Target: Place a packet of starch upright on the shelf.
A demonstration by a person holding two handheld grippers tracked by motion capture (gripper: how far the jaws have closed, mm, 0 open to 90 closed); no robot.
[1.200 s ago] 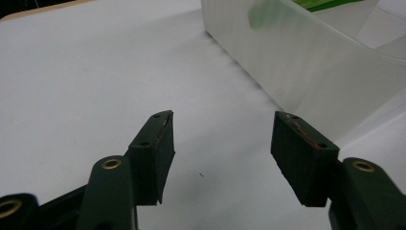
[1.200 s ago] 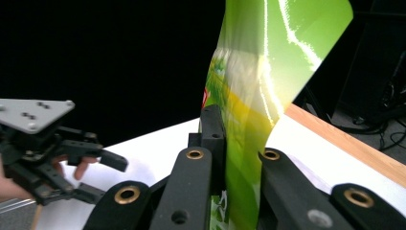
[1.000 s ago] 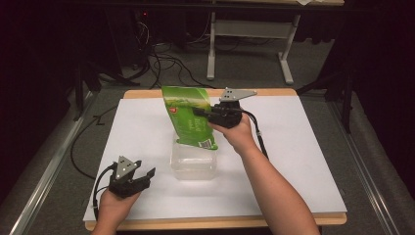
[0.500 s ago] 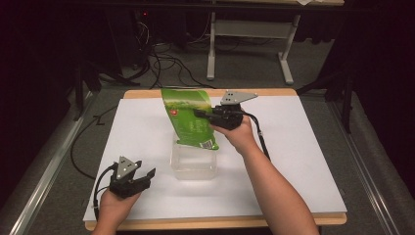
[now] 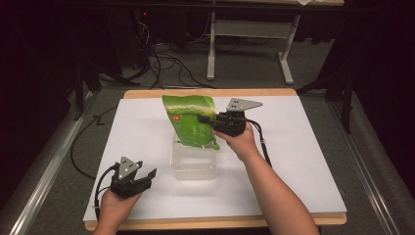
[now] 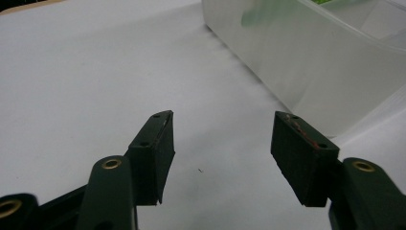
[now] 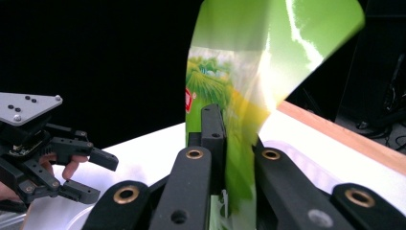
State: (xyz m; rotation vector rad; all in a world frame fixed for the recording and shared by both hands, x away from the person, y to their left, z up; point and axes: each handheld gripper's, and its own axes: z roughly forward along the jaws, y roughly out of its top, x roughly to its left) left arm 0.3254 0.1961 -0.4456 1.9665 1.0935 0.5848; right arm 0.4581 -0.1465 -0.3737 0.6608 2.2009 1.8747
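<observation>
At the left of the white table, near its front edge, the left gripper is seen resting low in the person's left hand, with its jaws spread wide and nothing between them; in the left gripper view the bare table surface lies between the two pads, and the wall of the clear plastic box stands just beyond to the right. The box is placed near the middle of the table, apart from the left gripper, and appears empty, though its contents cannot be confirmed through the frosted wall. Directly above and behind the box a green bag is held upright and tilted, its lower end reaching down to the box's far rim; whether it touches the rim cannot be told. To the right, the right gripper is clamped on the bag's right edge, its jaws closed narrow on the foil, as confirmed in the right gripper view where the bag passes between the jaws. The step in hand is judged to be the tipping of the bag's contents into the box. For this to be done well, the mouth of the bag should be kept over the box's opening, the tilt increased slowly, and the clamp kept firm on the edge; the box could be steadied by the idle left gripper should it slide
</observation>
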